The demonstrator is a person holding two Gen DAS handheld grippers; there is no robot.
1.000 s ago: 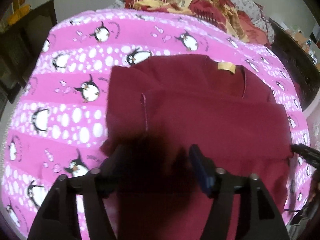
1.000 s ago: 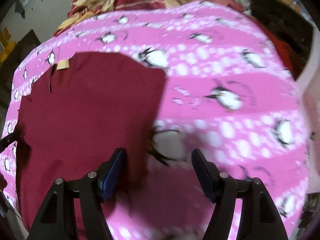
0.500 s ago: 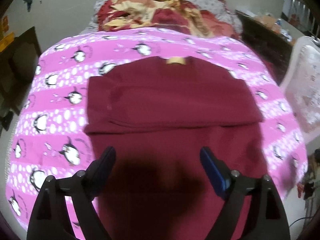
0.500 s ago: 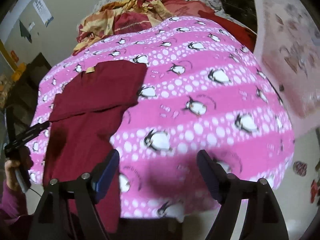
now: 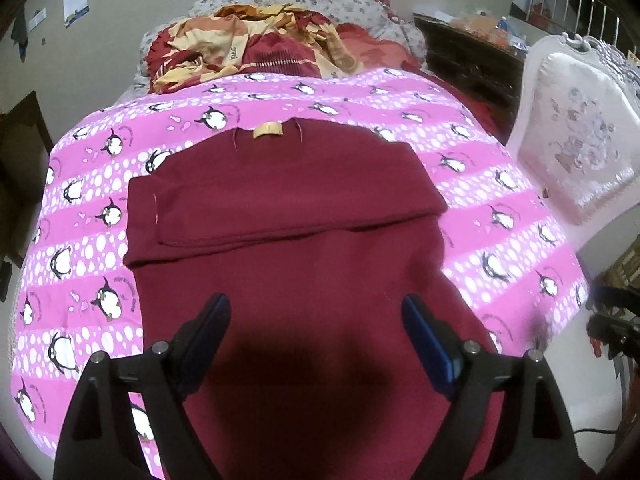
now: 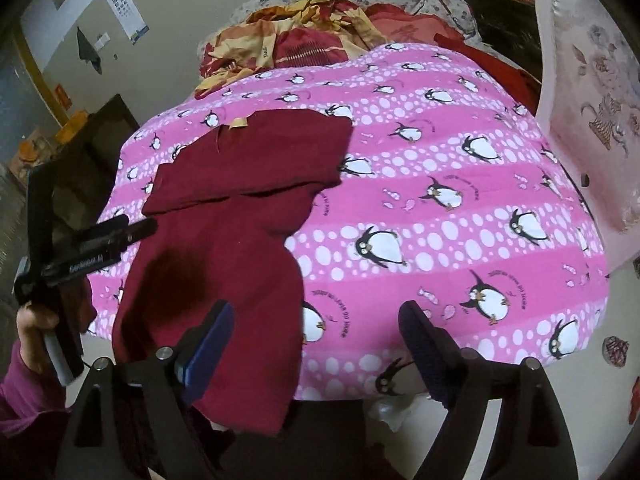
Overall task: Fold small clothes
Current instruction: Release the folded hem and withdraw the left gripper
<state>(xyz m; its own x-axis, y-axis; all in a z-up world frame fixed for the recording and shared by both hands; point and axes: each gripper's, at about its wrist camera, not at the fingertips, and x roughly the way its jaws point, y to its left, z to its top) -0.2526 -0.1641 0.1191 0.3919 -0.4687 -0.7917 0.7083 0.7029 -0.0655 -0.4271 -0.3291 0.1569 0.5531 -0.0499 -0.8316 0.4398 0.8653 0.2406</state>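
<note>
Room round the claws
Pink blanket [image 6: 460, 184] lying open ahead & right of right gripper [image 6: 316, 340]; clothes pile [image 5: 256, 52] blocking far end, white chair [image 6: 592, 100] crowding right.

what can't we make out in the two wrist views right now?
- Maroon garment hem: left wrist view, hidden by the left gripper and its shadow.
- Yellow neck label: print too small.
- Right gripper, jaws opening: only a dark shape at the left view's right edge.
</note>
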